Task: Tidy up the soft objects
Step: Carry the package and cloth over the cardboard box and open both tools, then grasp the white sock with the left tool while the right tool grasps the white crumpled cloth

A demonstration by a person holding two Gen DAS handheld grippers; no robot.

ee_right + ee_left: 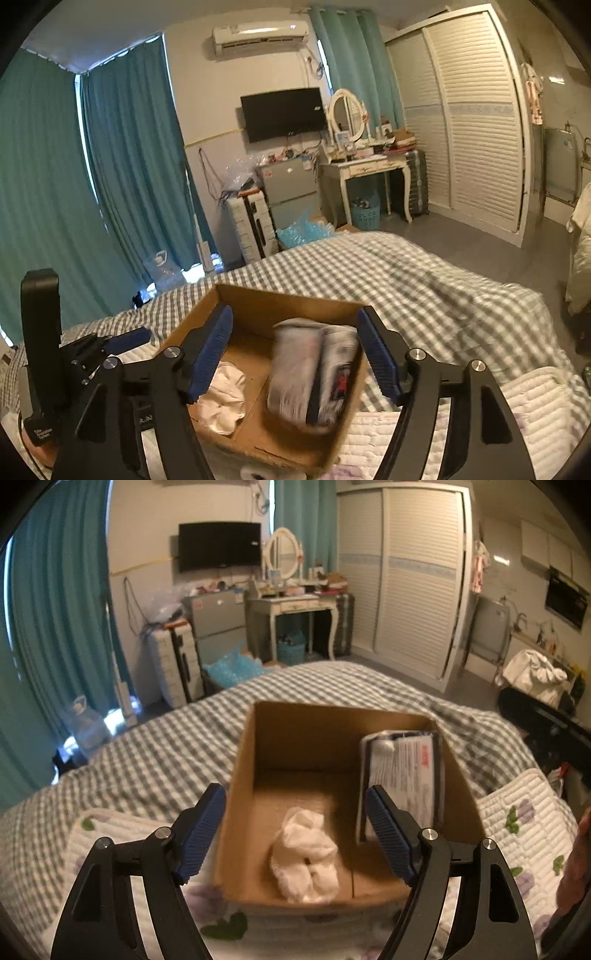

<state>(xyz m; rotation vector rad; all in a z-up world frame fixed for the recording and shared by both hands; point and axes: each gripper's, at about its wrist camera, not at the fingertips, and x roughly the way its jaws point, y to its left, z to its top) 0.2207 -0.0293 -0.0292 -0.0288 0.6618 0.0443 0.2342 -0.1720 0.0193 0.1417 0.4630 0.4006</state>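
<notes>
An open cardboard box point(243, 775) sits on the bed. Inside lie a crumpled white cloth point(306, 853) at the near left and a plastic-wrapped pack with a printed label point(402, 775) upright against the right wall. My left gripper point(297, 823) is open and empty above the box's near edge. In the right wrist view the box point(288, 314), the white cloth point(225, 400) and the blurred pack point(314, 373) show again. My right gripper point(295, 350) is open and empty above the box. The left gripper's body point(85, 354) shows at the left.
The bed has a grey checked cover point(155, 746) and a white quilted floral blanket point(524, 812) under the box. Beyond the bed are teal curtains point(122, 166), a white suitcase point(251, 225), a small fridge point(291, 192), a dressing table point(369, 166) and a slatted wardrobe point(476, 122).
</notes>
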